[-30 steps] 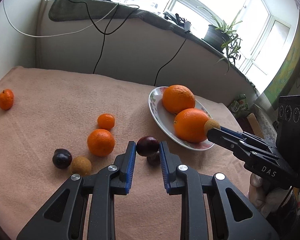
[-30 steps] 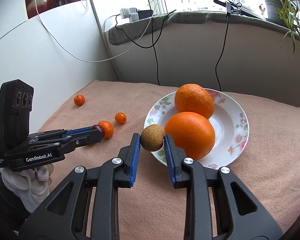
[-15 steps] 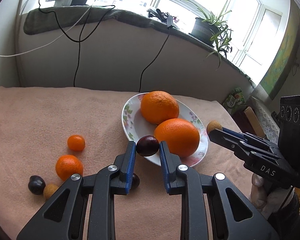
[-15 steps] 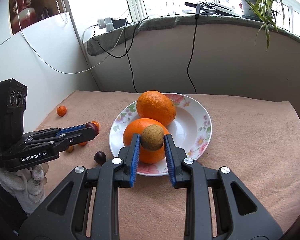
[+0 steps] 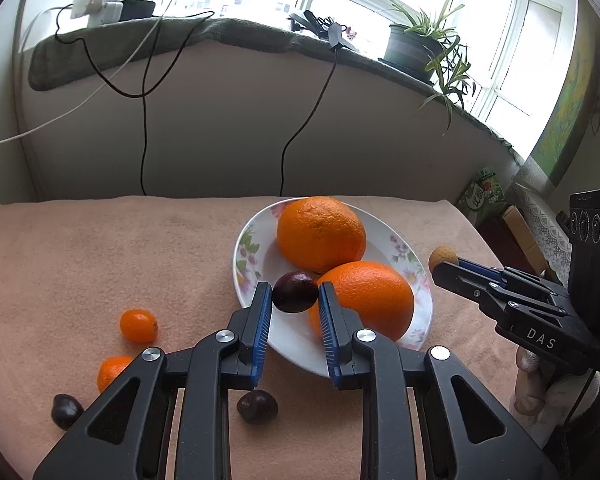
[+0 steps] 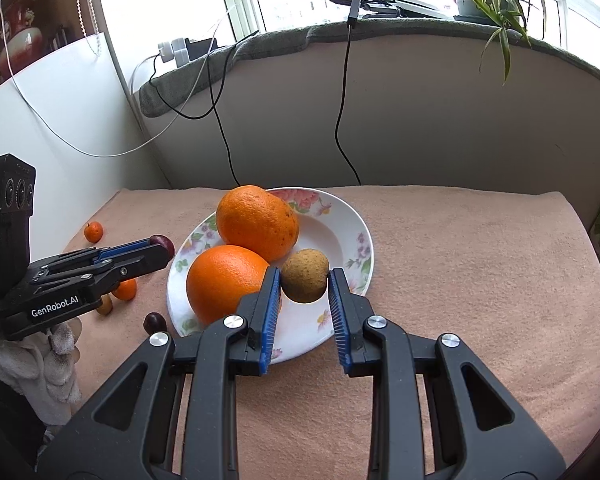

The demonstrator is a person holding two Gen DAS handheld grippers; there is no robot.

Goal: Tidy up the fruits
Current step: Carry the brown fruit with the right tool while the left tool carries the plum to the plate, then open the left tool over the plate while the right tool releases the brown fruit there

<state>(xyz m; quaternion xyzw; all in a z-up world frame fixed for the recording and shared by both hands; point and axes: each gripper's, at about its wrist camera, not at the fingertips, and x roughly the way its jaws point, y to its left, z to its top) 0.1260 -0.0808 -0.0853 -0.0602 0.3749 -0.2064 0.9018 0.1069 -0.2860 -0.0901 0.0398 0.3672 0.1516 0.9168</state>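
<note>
Left gripper [image 5: 294, 300]: my jaws were clamped on a dark plum [image 5: 295, 292], held over the near rim of the floral plate [image 5: 256, 276]. Right gripper [image 6: 304, 286]: my jaws were clamped on a brown round fruit [image 6: 305, 275] above the plate's bowl. Plate contents: two oranges [image 6: 256, 222], touching. Loose on the cloth [image 5: 100, 248]: small mandarins [image 5: 138, 325], two more plums [image 5: 257, 406].

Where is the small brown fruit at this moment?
In the right wrist view, the small brown fruit sits between the right gripper's fingers, over the plate, beside the two oranges.
</note>
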